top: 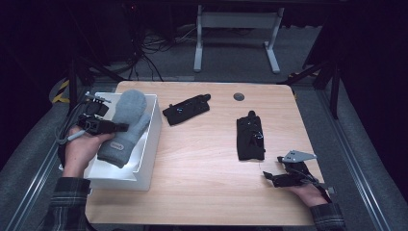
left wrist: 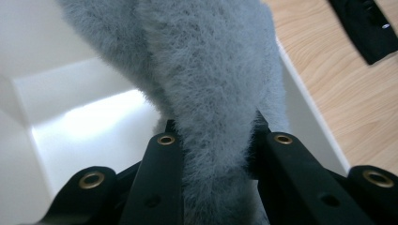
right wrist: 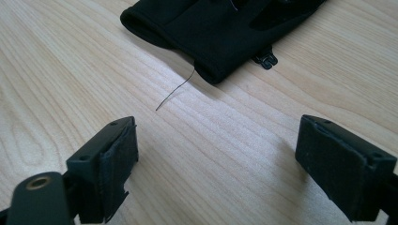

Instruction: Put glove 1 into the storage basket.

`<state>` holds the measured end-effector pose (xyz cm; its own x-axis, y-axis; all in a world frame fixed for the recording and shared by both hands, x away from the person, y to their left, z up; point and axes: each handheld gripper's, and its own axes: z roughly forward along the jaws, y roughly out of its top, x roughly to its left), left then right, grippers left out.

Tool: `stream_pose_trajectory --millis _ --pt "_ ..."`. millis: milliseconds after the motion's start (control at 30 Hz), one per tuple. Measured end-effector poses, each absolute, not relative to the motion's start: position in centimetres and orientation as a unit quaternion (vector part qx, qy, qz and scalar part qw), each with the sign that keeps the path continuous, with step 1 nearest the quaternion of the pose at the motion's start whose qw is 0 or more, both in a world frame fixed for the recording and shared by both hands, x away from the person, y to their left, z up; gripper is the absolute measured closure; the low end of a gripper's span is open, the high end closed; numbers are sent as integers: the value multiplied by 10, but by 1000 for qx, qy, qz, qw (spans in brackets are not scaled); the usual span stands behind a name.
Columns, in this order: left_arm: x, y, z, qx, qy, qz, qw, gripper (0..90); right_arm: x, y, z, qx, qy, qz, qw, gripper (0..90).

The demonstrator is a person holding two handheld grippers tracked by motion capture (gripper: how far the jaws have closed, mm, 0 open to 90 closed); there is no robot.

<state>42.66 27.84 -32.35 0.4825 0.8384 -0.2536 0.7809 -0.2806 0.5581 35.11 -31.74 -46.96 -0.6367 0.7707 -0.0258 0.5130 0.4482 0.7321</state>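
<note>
Wooden table (top: 202,159): white bin (top: 149,159) at left edge. Left gripper (top: 120,127) clamps grey mitten (top: 126,122) over bin, unreleased. Two black gloves (top: 186,109) (top: 250,138) remain mid-table; right gripper (top: 270,177) gapes, empty.

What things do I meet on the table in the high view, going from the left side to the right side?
White box with the grey mitten held by the left gripper → black glove → second black glove → right gripper.
</note>
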Motion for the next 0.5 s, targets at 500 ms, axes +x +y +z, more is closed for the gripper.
stream_pose_trajectory --millis 500 --pt "448 290 -397 791 550 8 269 740 351 -317 -470 386 831 356 181 140"
